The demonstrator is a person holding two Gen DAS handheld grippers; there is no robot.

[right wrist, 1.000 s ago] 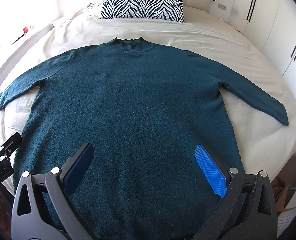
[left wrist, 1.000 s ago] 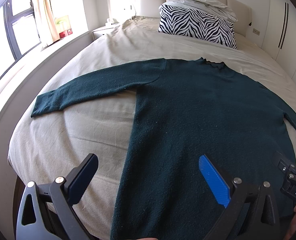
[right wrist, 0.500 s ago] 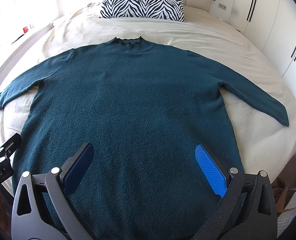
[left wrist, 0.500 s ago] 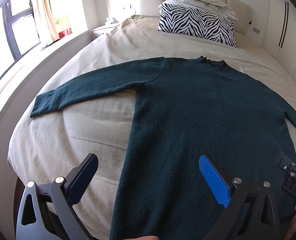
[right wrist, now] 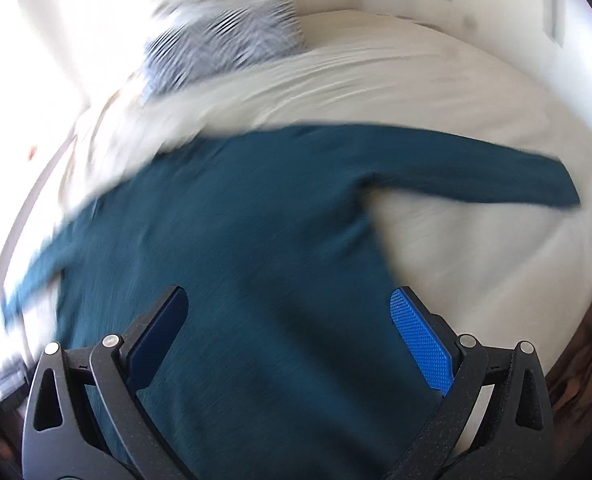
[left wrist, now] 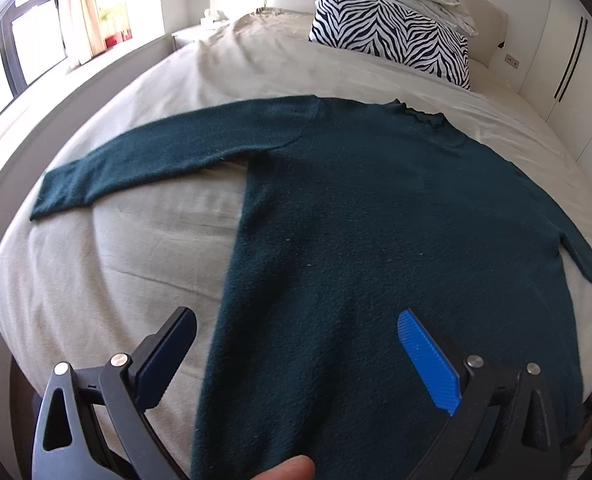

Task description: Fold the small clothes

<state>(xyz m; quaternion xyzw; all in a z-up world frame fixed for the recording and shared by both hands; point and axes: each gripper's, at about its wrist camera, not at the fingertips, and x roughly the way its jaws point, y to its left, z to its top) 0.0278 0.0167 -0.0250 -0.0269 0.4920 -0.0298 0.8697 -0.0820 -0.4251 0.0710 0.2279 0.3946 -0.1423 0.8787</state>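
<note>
- The dark green sweater [left wrist: 375,240] lies flat and face-down or face-up — I cannot tell which — on the bed [left wrist: 136,240], sleeves spread, collar toward the zebra pillow [left wrist: 391,40] at 12 o'clock
- The left gripper [left wrist: 296,344] hovers over the hem at 6 o'clock, jaws wide apart, gripping nothing
- The right gripper [right wrist: 292,328] is also spread wide and empty; its view is motion-blurred, with the right sleeve [right wrist: 475,176] at 2 o'clock
- Judged step: folding not yet begun — the next move likely calls for reaching a sleeve cuff, pinching it and carrying it across the body
</note>
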